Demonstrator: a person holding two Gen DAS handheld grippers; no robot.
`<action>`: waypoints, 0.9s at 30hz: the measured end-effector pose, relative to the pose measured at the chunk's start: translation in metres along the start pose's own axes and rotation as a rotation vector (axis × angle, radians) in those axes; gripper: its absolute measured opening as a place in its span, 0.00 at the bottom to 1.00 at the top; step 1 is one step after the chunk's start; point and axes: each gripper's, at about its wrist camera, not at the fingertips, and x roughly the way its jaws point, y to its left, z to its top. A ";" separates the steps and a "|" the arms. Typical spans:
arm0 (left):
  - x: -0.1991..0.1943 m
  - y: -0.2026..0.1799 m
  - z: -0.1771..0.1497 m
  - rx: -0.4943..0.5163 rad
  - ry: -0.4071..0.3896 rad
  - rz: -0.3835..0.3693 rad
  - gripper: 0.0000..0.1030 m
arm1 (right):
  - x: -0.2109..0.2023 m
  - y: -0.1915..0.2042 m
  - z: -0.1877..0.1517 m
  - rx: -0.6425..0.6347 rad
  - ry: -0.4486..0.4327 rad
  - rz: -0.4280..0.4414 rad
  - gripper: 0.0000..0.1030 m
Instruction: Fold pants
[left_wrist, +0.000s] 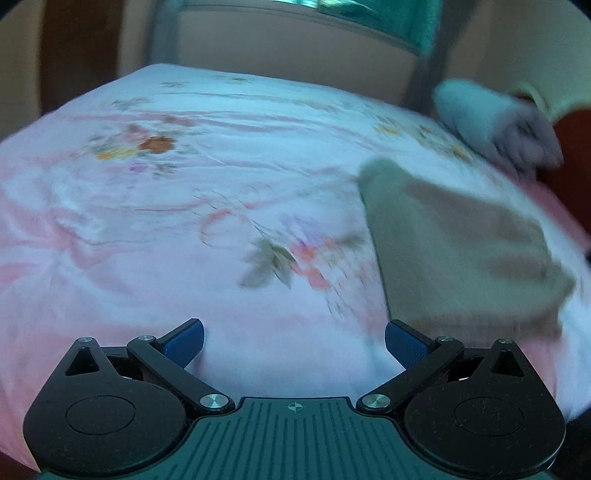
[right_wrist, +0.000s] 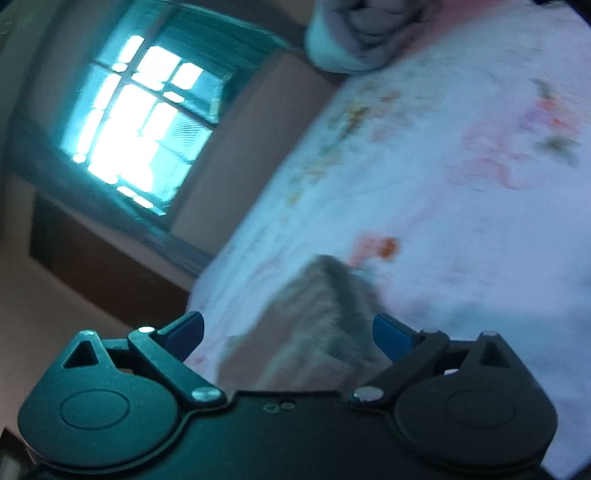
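The beige pants (left_wrist: 458, 243) lie in a folded bundle on the floral bedsheet (left_wrist: 184, 206), to the right of my left gripper (left_wrist: 294, 341), which is open and empty just above the sheet. In the right wrist view the same beige bundle (right_wrist: 314, 325) sits between the wide-apart blue pads of my right gripper (right_wrist: 288, 336), which is open; whether the pads touch the cloth I cannot tell. Both views are motion-blurred.
A grey and pale blue bundle of cloth (left_wrist: 495, 129) lies at the bed's far right edge, also seen in the right wrist view (right_wrist: 354, 33). A window (right_wrist: 140, 122) and a wall stand behind the bed.
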 end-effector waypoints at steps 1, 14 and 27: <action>0.003 0.003 0.006 -0.037 -0.008 -0.023 1.00 | 0.007 0.006 0.001 -0.003 0.002 0.016 0.90; 0.072 -0.039 0.054 -0.041 0.054 -0.129 1.00 | 0.161 0.012 0.016 0.030 0.298 -0.083 0.71; 0.127 -0.039 0.067 -0.171 0.187 -0.471 1.00 | 0.079 -0.052 0.025 0.052 0.354 -0.002 0.86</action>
